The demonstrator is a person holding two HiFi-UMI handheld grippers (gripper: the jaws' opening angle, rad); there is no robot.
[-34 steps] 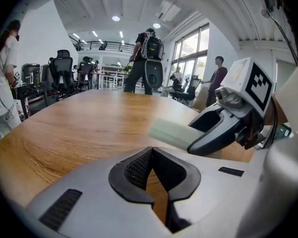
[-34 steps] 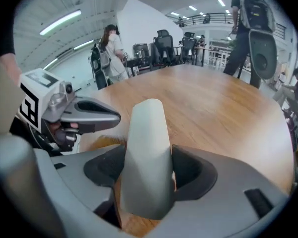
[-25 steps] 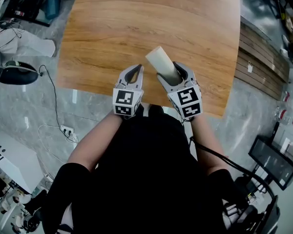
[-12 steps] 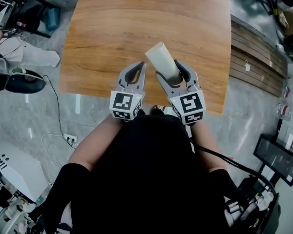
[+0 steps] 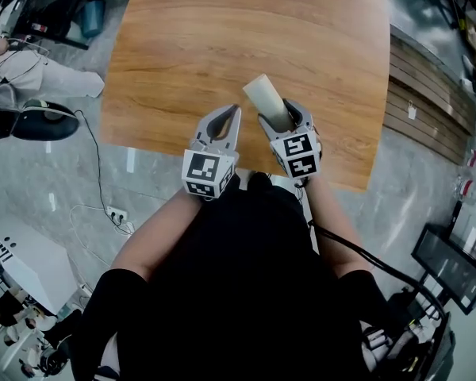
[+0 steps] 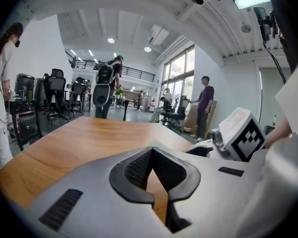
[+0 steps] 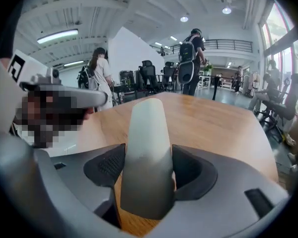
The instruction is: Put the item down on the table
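Note:
A cream-white tube [image 5: 265, 98] sticks up and forward out of my right gripper [image 5: 283, 120], which is shut on its lower part over the near edge of the wooden table [image 5: 222, 38]. In the right gripper view the tube [image 7: 146, 148] stands between both pads, above the table [image 7: 218, 128], and fills the right gripper [image 7: 149, 170]. My left gripper [image 5: 232, 114] hovers just to its left, shut with nothing in it. In the left gripper view the left gripper [image 6: 152, 151] shows its tips meeting over the table [image 6: 79, 143].
To the left of the table are a dark chair [image 5: 28, 121], a seated person's leg [image 5: 51, 74], floor cables and a power strip [image 5: 111, 211]. Wooden slats [image 5: 428, 101] run along the right. A monitor [image 5: 448, 264] sits low right. People and office chairs stand beyond the table's far end.
The right gripper has tipped a little with the tube still held, so its marker cube looks smaller. The left gripper has barely moved.

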